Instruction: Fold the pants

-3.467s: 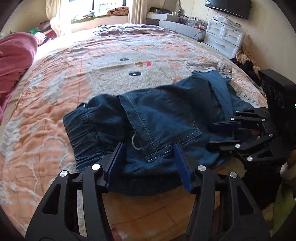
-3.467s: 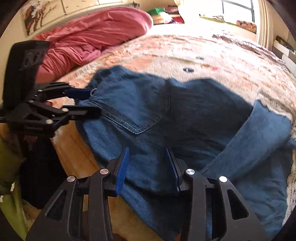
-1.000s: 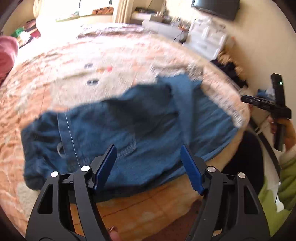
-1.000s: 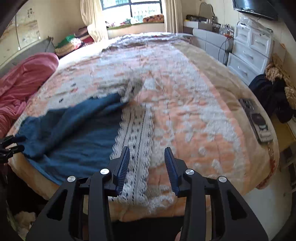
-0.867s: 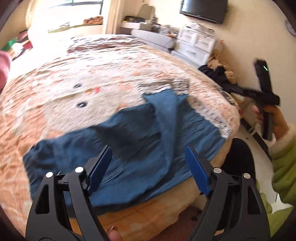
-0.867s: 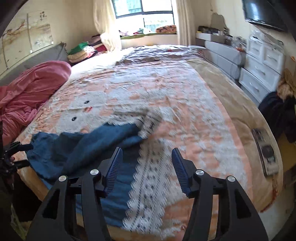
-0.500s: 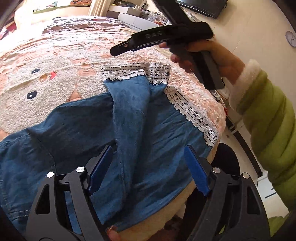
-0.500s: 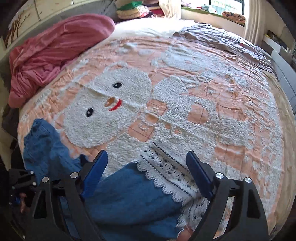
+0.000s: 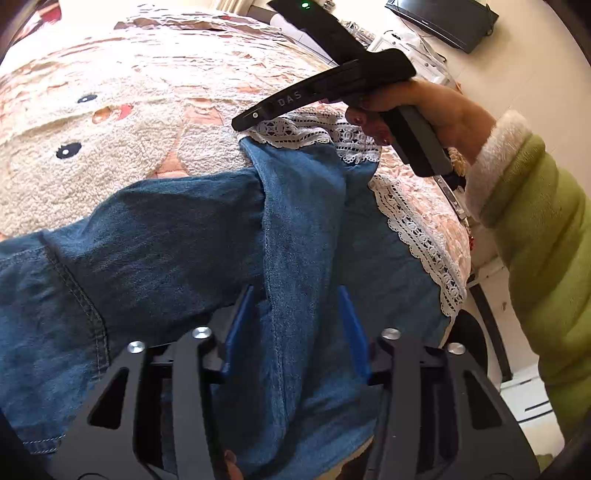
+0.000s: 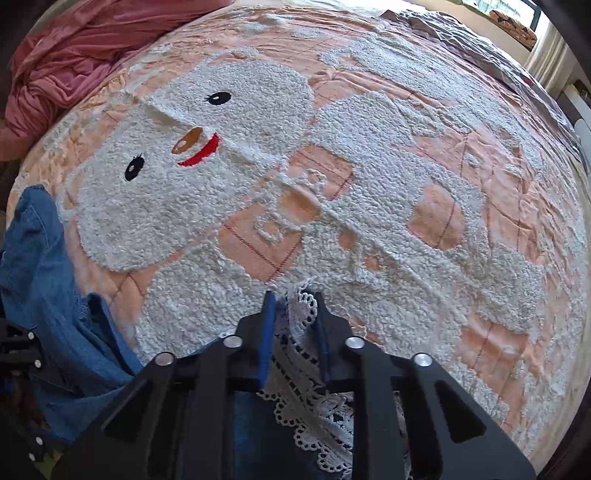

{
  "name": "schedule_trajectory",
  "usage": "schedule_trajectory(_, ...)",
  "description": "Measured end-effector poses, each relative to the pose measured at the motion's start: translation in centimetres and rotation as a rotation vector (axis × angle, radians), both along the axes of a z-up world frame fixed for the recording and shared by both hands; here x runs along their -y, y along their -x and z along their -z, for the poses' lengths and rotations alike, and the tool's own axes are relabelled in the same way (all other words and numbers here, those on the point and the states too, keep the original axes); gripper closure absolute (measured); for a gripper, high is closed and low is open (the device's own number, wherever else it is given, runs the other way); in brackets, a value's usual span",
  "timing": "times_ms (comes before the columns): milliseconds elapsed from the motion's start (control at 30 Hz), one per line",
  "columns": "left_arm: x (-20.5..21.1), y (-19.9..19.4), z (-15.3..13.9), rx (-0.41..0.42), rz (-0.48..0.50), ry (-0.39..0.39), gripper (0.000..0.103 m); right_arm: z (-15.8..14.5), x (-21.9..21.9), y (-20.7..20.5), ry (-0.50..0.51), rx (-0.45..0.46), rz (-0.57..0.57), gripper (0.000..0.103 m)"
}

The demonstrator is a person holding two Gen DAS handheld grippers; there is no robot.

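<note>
Left wrist view: my left gripper (image 9: 297, 328) sits at 6 o'clock, jaws part open, straddling a raised fold of the pants (image 9: 177, 236), not clamped on it. Denim spreads from 9 o'clock across to 3 o'clock along the near bed edge. Lace hem (image 9: 314, 134) lies at 12 o'clock past the fold. My right gripper (image 9: 332, 88) comes down on that hem from 1 o'clock, my right hand (image 9: 417, 107) on its handle, green sleeve (image 9: 535, 236) at 3 o'clock. Beyond: peach bedspread (image 9: 155, 66) with a fleecy white cartoon face, TV (image 9: 443, 18) at 1 o'clock.

Right wrist view: right jaws nearly closed around the lace hem (image 10: 301, 325), pad contact unclear. Denim at 8 o'clock, pink blanket (image 10: 66, 55) at 10 o'clock.
</note>
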State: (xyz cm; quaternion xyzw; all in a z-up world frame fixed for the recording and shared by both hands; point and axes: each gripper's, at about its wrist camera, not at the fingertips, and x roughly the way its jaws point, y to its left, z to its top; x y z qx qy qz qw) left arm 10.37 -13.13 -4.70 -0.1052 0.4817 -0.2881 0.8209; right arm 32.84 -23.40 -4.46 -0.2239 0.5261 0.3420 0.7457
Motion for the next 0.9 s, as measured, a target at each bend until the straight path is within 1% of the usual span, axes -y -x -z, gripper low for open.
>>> schedule_trajectory(67, -0.1, -0.3, 0.3, -0.018, -0.004, 0.022, 0.087, -0.2, 0.0, 0.3, 0.004, 0.023, 0.014, 0.096)
schedule_trajectory(100, -0.1, -0.4, 0.5, -0.024, -0.006, 0.028, 0.093, -0.5, 0.2, 0.4, -0.010, 0.027, 0.034, 0.096)
schedule_trajectory(167, -0.2, -0.6, 0.8, -0.032, -0.009, 0.036, 0.102, -1.2, 0.7, 0.7, -0.041, 0.045, 0.059, 0.097)
schedule_trajectory(267, -0.5, -0.7, 0.9, -0.038, -0.011, 0.055, 0.103, -2.5, 2.5, 1.0, -0.114, 0.056, 0.117, 0.097)
schedule_trajectory(300, -0.5, -0.6, 0.7, -0.029, -0.006, 0.050, 0.103, -3.0, 3.2, 1.0, -0.143, 0.061, 0.137, 0.097)
schedule_trajectory(400, -0.8, -0.3, -0.1, 0.006, 0.001, 0.050, 0.103, -4.8, 5.8, 1.7, -0.258, 0.075, 0.191, 0.097)
schedule_trajectory(500, -1.3, 0.2, -1.1, 0.042, 0.015, 0.033, 0.103, -7.2, 9.1, 3.7, -0.398, 0.104, 0.230, 0.097)
schedule_trajectory(633, -0.9, 1.0, -2.2, 0.096, 0.066, -0.006, 0.103, -9.8, 13.8, 8.3, -0.538, 0.151, 0.273, 0.097)
schedule_trajectory(700, -0.8, 1.7, -2.9, 0.131, 0.104, -0.034, 0.103, -10.4, 16.5, 11.0, -0.595, 0.169, 0.299, 0.097)
schedule_trajectory(833, -0.4, 3.1, -3.2, 0.179, 0.173, -0.096, 0.103, -10.1, 21.2, 17.1, -0.680, 0.160, 0.340, 0.097)
schedule_trajectory(900, -0.2, 4.0, -3.1, 0.199, 0.213, -0.128, 0.103, -9.1, 22.6, 19.8, -0.682, 0.132, 0.353, 0.097)
